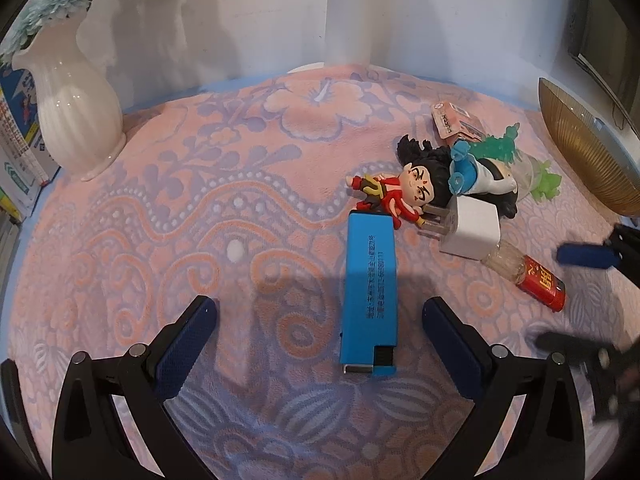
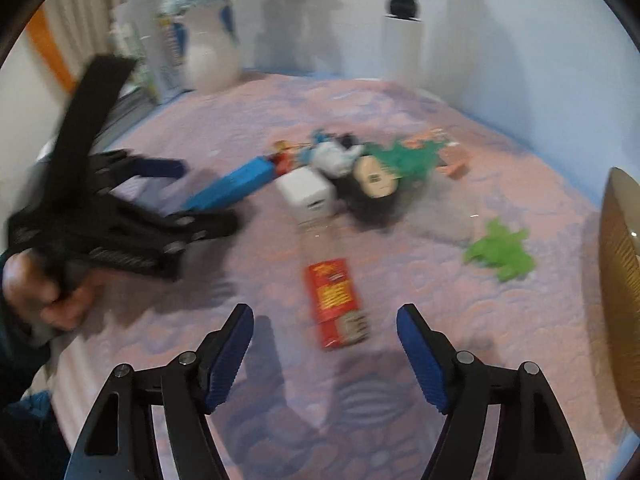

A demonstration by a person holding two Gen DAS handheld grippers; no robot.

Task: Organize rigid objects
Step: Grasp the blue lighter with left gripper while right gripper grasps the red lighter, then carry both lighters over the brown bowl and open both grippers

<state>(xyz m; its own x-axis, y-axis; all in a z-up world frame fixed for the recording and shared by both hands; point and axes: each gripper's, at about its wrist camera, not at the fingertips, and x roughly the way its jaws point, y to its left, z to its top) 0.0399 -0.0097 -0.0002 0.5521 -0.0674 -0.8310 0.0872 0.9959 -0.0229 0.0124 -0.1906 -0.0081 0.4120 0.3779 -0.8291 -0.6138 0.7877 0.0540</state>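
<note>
The blue box (image 1: 369, 294) lies flat on the desk (image 1: 160, 208), lengthwise between the spread, empty left tongs (image 1: 320, 312). Lower squarely and close on its long sides. The right tongs (image 2: 325, 330), also spread, hover over the red-labelled bottle (image 2: 334, 300).

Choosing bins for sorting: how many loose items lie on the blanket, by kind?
Figurines: 2
Green plastic toys: 2
White charger: 1
Red-labelled bottle: 1
Blue box: 1
Pink packet: 1
Total: 8
</note>
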